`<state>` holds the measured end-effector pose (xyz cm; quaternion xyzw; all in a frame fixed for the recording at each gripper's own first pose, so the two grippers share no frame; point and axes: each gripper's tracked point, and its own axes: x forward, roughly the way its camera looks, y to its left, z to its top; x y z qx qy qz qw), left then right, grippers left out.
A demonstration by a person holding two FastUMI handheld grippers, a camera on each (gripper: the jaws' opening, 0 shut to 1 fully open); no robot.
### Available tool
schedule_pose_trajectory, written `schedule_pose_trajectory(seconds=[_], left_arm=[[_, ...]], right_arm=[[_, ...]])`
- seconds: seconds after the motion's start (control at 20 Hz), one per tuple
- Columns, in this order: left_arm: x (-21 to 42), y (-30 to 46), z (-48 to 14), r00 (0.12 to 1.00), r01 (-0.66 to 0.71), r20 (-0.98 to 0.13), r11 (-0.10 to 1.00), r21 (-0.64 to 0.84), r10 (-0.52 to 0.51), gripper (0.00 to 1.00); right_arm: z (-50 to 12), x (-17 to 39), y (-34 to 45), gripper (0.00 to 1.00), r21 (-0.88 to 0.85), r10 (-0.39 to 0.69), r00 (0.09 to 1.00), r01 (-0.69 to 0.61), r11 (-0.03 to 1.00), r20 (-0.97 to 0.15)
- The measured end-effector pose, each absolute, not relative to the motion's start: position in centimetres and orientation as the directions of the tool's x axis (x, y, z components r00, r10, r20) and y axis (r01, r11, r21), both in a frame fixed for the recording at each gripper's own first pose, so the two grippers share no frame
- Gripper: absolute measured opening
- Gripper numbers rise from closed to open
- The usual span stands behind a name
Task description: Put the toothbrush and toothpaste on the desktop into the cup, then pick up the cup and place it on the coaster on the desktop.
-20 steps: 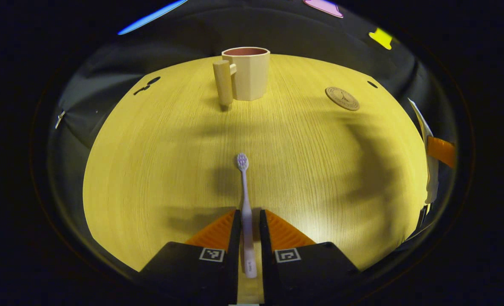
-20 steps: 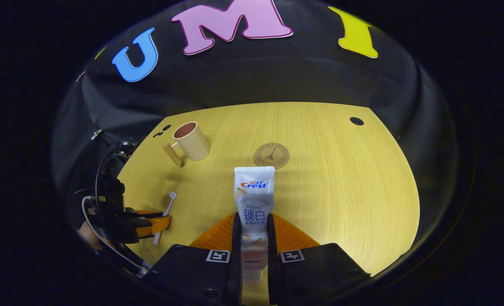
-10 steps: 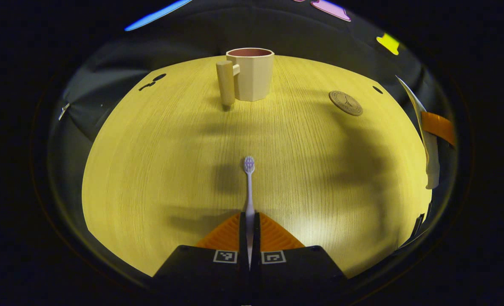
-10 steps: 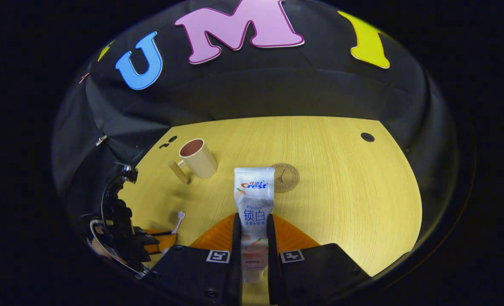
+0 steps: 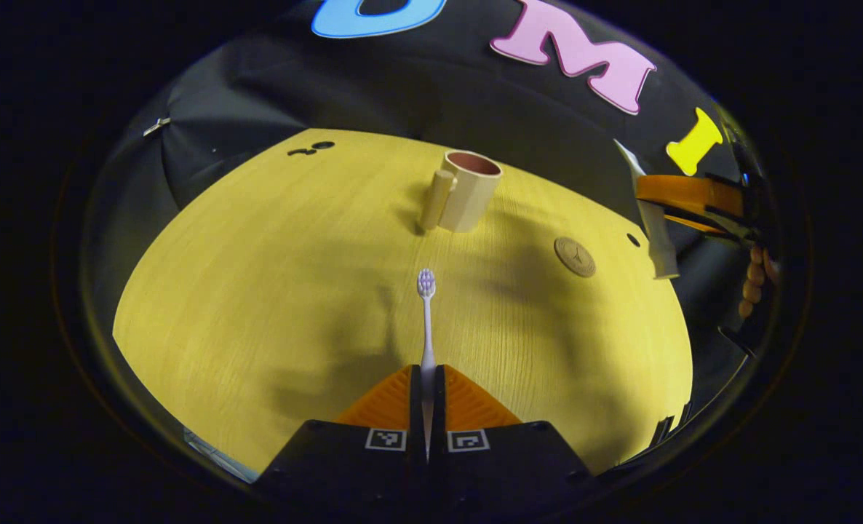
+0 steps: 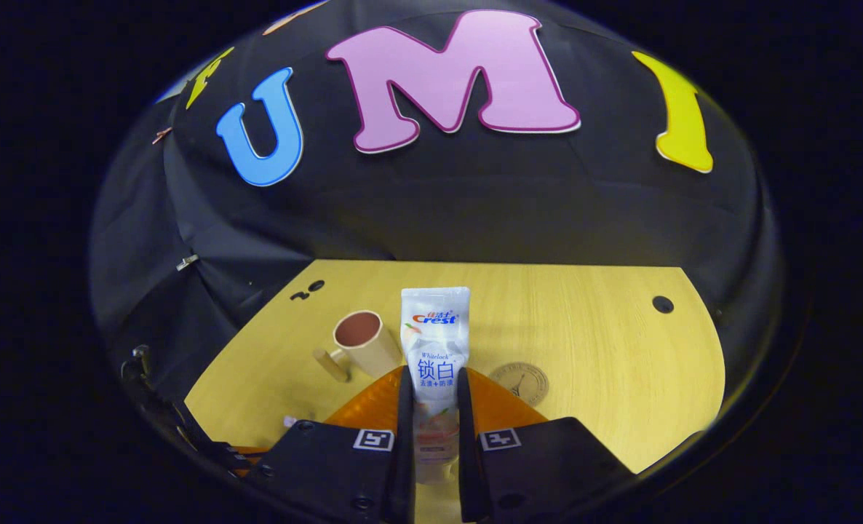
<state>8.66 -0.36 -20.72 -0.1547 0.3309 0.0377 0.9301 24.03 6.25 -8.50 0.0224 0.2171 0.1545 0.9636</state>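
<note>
My left gripper (image 5: 426, 375) is shut on the handle of a pale toothbrush (image 5: 426, 313), held above the wooden desktop (image 5: 271, 291) with its bristle head pointing forward. Ahead stands a beige cup (image 5: 469, 191) with a thick handle on its left, and a round brown coaster (image 5: 575, 257) lies to its right. My right gripper (image 6: 431, 382) is shut on a white toothpaste tube (image 6: 434, 342), lifted high over the desk; the tube (image 5: 653, 222) also shows in the left gripper view. Below it are the cup (image 6: 362, 343) and the coaster (image 6: 520, 381).
Black cloth walls off the back and sides of the desk. Small dark holes mark the desktop near the far left (image 5: 313, 148) and far right (image 6: 662, 303). A hand (image 5: 754, 273) holds the right gripper at the right edge of the left gripper view.
Both grippers have risen from the desk with their loads. The left gripper closed on the toothbrush and lifted it; the right one carried the tube higher and toward the cup.
</note>
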Motion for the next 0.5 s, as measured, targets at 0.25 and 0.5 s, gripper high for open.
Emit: schedule_pose_trajectory(seconds=[0.25,0.5], left_arm=[[6.6,1.9,-18.0,0.825,-0.170,-0.565,0.952,-0.256,-0.005,0.06],[5.0,3.7,-17.3,0.846,-0.227,-0.532,0.924,-0.306,0.032,0.06]], right_arm=[[-6.8,28.2,11.7,0.27,0.103,0.376,0.871,-0.362,0.926,-0.316],[-4.3,31.7,16.4,0.27,0.066,0.445,0.877,-0.441,0.895,-0.182]])
